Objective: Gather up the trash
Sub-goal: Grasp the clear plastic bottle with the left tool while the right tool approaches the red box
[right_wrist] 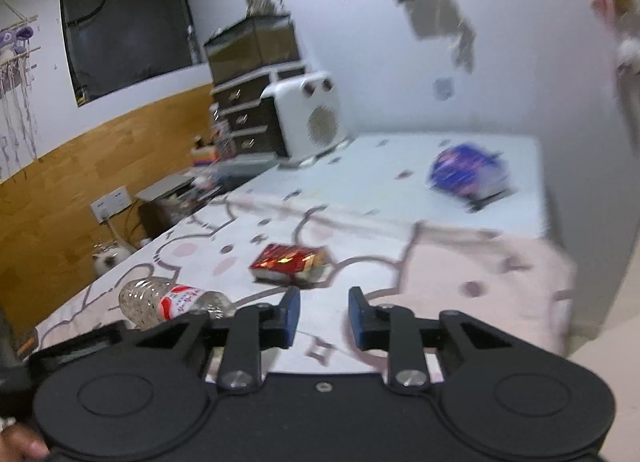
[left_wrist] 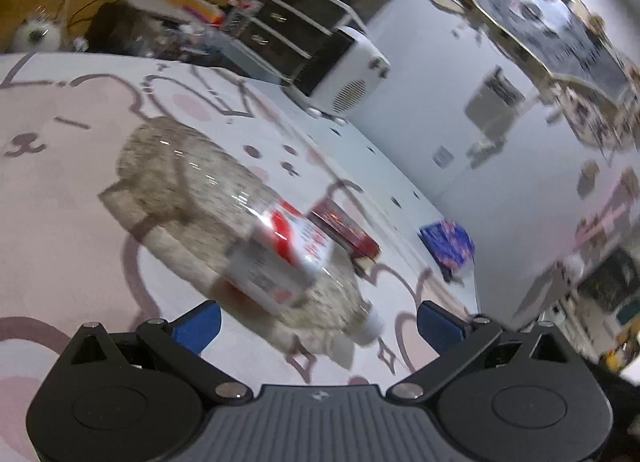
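1. Left wrist view: the plastic bottle lies on its side on the bed, on the cartoon-print cover. Its long axis runs diagonally away from the left gripper, with the white cap nearest the jaws and the base further off toward the bed's far left.
2. The left gripper's jaws stand wide apart and hold nothing; the cap end sits just ahead of them, between the two blue pads, not touched.
3. The red packet lies just beyond the bottle; the blue wrapper is near the bed's right edge.
4. Right wrist view: the right gripper has its jaws narrowed to a small gap, nothing between them. The red packet lies straight ahead of it; the bottle is off to its left.
5. Judgement: the left hand is nearer the bottle, the right nearer the packet.
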A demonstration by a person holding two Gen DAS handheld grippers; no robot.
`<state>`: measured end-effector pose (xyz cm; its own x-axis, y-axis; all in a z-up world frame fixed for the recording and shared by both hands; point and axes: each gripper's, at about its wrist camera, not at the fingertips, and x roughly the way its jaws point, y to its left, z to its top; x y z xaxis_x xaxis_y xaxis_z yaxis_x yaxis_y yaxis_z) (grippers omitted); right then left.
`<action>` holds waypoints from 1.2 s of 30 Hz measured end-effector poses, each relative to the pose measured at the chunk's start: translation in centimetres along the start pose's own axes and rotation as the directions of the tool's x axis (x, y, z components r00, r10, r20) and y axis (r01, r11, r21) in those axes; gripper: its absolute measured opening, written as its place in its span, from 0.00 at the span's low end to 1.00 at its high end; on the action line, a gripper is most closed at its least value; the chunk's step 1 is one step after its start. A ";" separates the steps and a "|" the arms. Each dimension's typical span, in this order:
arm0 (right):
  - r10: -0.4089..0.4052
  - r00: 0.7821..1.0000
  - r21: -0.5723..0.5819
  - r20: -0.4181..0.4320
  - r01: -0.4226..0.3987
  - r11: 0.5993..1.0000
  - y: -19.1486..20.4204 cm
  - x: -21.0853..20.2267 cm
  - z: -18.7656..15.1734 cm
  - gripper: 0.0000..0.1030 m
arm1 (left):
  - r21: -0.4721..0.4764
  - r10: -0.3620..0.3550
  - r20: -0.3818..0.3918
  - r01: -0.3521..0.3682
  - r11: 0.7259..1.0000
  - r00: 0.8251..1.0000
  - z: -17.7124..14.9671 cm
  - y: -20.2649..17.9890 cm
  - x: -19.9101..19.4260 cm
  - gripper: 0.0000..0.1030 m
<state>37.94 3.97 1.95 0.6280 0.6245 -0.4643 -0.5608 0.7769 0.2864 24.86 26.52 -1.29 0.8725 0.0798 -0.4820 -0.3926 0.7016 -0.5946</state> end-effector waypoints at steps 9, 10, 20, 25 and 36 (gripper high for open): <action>0.087 0.989 0.088 -0.117 -0.076 0.993 1.8 10.0 -0.5 0.22 | -0.144 0.044 0.009 -0.042 0.989 0.999 2.0 3.5 0.6 1.00; 0.113 0.984 0.095 -0.137 -0.101 0.990 1.9 10.6 -0.6 0.22 | -0.144 0.051 0.008 -0.050 0.988 0.999 2.1 3.7 0.7 1.00; 0.318 0.918 0.033 -0.236 -0.320 0.947 4.9 7.9 -2.3 0.20 | -0.067 0.107 -0.012 -0.107 0.992 0.994 2.3 3.4 1.3 0.99; 0.357 0.894 -0.049 -0.270 -0.383 0.922 7.2 6.3 -3.2 0.20 | -0.012 0.158 -0.032 -0.158 0.987 0.987 2.4 3.3 1.2 0.87; 0.161 0.970 -0.255 -0.181 -0.205 0.945 6.5 6.0 -0.8 0.27 | -0.020 0.170 -0.050 -0.171 0.985 0.984 2.7 3.9 0.9 0.70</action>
<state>37.63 12.69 0.31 0.4213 0.7168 -0.5557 -0.7963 0.5856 0.1516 24.91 31.23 -2.36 0.7774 0.1619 -0.6078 -0.5417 0.6634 -0.5162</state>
